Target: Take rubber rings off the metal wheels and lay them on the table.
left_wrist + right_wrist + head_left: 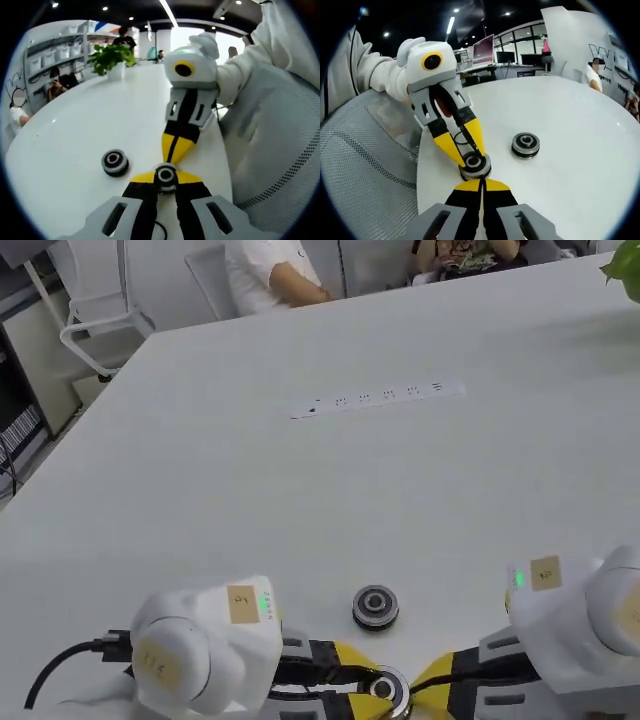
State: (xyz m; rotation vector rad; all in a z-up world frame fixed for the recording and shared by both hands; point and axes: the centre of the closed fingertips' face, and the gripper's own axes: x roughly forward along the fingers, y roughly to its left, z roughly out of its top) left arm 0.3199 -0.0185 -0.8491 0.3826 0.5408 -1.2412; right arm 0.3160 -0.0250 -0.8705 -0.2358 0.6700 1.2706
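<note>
Left gripper (166, 176) tight around one metal wheel (474, 164), right gripper (482, 184) closed at its rim; paper tags (242, 605) unreadable.

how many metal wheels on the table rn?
2. Near wheel sits where both pairs of jaws meet; far wheel lies loose on the table beyond. None look hidden.
</note>
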